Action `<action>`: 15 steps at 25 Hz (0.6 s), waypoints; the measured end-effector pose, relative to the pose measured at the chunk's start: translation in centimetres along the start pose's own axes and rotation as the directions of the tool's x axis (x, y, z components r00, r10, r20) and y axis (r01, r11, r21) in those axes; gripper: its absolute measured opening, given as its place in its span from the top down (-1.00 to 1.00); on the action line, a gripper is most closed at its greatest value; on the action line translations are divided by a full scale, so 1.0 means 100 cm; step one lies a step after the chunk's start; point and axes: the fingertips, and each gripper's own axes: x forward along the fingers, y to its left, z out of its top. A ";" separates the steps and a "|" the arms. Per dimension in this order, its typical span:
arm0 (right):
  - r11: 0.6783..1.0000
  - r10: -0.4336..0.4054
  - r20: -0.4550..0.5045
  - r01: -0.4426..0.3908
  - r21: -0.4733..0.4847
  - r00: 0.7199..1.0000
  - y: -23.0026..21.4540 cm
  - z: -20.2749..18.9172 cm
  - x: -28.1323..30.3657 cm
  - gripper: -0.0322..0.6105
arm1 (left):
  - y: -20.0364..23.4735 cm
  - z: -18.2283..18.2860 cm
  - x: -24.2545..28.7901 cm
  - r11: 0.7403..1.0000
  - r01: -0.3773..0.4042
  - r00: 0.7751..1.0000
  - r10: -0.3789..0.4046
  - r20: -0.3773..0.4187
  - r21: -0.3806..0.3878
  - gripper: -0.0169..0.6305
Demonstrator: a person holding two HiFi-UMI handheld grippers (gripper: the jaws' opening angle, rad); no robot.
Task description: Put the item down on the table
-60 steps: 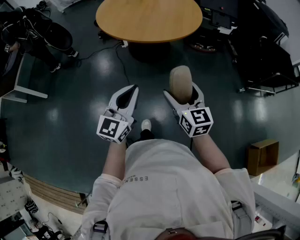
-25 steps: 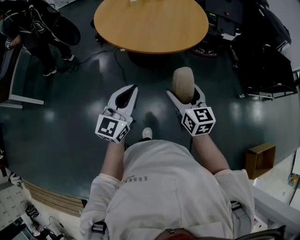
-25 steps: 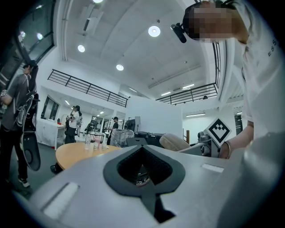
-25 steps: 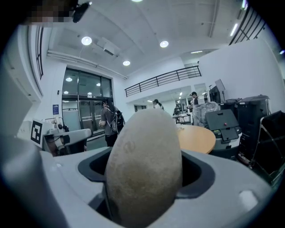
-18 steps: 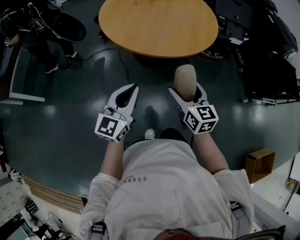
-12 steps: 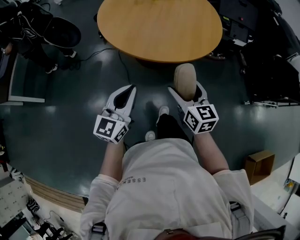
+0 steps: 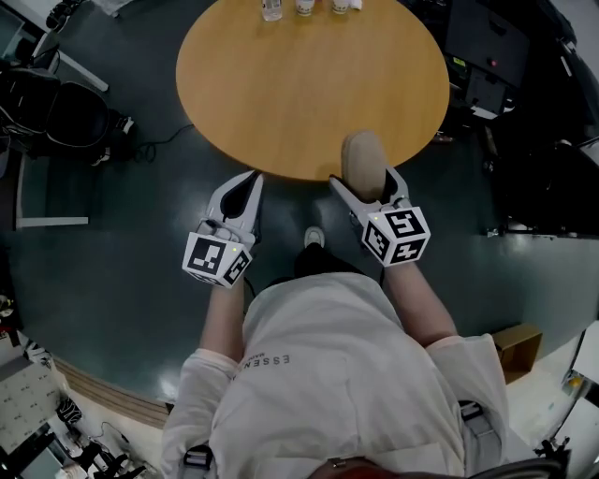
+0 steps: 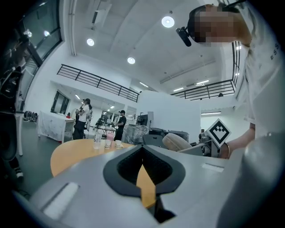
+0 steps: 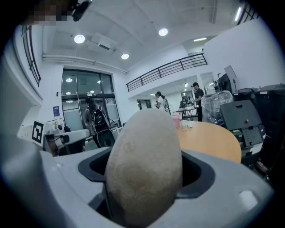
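Note:
A beige, potato-shaped item (image 7: 363,161) stands upright between the jaws of my right gripper (image 7: 367,180), which is shut on it. In the head view its top overlaps the near edge of the round wooden table (image 7: 299,84). The right gripper view is mostly filled by the item (image 9: 144,164), with the table (image 9: 209,138) beyond it to the right. My left gripper (image 7: 245,192) hangs over the dark floor just short of the table edge, shut and holding nothing. In the left gripper view its jaws meet at the tips (image 8: 143,149), and the table (image 8: 67,153) lies ahead.
Several cups (image 7: 304,7) stand at the table's far edge. A black chair (image 7: 70,112) is at the left, dark equipment (image 7: 505,75) at the right, and a cardboard box (image 7: 518,344) on the floor at the lower right. My shoe (image 7: 315,238) shows between the grippers.
The table has come much closer in the head view. Both grippers now reach its near edge, and the right gripper still holds the item.

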 end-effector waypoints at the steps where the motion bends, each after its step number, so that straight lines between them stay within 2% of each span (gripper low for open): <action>1: 1.000 0.006 -0.009 -0.006 0.000 1.000 -0.010 0.005 0.010 -0.37 | 0.005 0.002 0.013 1.000 -0.008 1.000 0.008 -0.001 -0.001 0.90; 8: 1.000 0.021 -0.102 -0.023 -0.013 0.995 -0.059 0.013 0.076 -0.37 | 0.038 -0.003 0.077 0.999 -0.034 0.999 0.034 -0.015 -0.027 0.90; 15: 0.999 0.000 -0.214 -0.009 -0.040 0.977 -0.088 -0.004 0.139 -0.37 | 0.069 -0.016 0.130 0.999 0.008 0.999 -0.010 -0.044 -0.044 0.90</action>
